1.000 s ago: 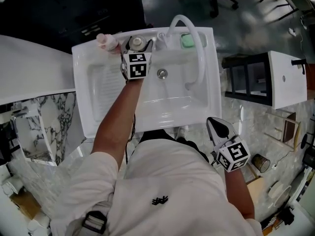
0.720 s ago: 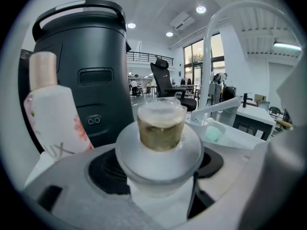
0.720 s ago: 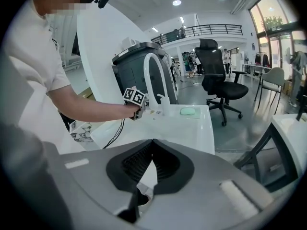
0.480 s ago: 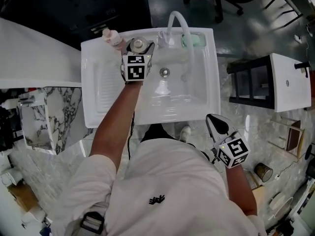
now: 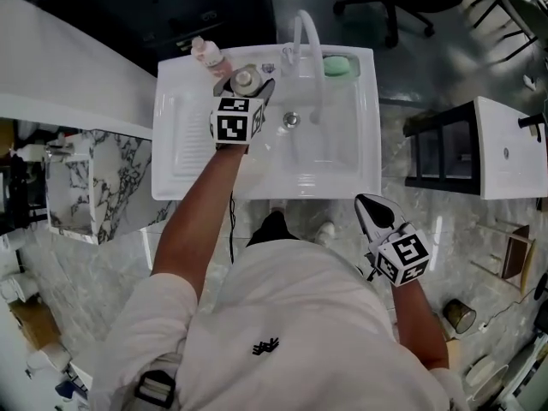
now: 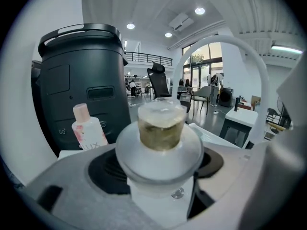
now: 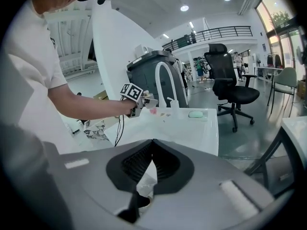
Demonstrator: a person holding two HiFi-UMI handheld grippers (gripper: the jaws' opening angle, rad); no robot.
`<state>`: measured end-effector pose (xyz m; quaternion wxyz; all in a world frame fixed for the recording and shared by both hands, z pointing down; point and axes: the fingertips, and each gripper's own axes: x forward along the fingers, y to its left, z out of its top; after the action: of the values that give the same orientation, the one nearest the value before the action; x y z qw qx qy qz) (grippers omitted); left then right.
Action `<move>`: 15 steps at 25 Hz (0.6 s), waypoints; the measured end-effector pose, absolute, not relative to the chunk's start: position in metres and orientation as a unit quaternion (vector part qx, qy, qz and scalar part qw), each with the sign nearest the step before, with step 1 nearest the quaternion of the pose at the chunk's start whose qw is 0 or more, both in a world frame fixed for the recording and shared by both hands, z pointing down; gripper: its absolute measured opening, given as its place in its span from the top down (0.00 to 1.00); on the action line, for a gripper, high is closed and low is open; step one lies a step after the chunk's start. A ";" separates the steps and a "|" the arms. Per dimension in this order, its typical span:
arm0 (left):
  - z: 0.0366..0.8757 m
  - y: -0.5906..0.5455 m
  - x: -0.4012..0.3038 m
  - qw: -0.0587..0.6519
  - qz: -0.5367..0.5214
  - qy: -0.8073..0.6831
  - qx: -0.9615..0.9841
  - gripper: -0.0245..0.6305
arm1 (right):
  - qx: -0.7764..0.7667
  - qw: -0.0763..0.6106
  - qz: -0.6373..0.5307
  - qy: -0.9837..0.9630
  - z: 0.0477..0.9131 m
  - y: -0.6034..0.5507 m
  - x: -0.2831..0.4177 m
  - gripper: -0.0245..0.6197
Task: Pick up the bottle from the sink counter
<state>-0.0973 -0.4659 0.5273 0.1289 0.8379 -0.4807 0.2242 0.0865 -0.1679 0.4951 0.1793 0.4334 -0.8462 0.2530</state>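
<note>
So the left gripper [image 5: 247, 82] is out over the back of the white sink [image 5: 351, 174], and its fingers are grasping the bottle [image 5: 245, 79]. In the left gripper view you're looking right down on it: a wide pale collar with a yellowish see-through cap [image 6: 161, 124] on top, sitting square between the two grey fingers. From the head view the bottle is above the back ledge of the surface [image 5: 175, 71], left of the faucet [image 6: 220, 40]. I honestly can't tell whether its base is touching the ledge or not, since the gripper and its marker cube [image 5: 235, 118] cover that part.

Just beside it, to the left and a bit further back, a pink bottle [image 5: 208, 54] stands upright on the same ledge, apart from the fingers. Behind that there's a big dark bin [image 6: 79, 75]. A green bar of soap [image 5: 336, 65] sits at the back right of the ledge, on the other side of the faucet, and the drain [image 5: 291, 120] is in the basin just right of the left gripper.

The right gripper [image 5: 368, 204] is well away from all this, hanging near the person's right side over the marble-look floor [image 5: 445, 221] in front of the sink. Its fingers are clenched, tips meeting with nothing between them.
</note>
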 end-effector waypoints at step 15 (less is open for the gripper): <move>0.483 -0.367 -0.085 0.146 0.229 -0.454 0.848 0.44 | 0.391 0.167 0.228 -0.876 0.490 -0.133 0.100 0.94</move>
<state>-0.0849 -0.3666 0.4827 0.1461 0.8485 -0.4543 0.2288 0.0997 -0.1335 0.4897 0.1670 0.3906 -0.8761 0.2281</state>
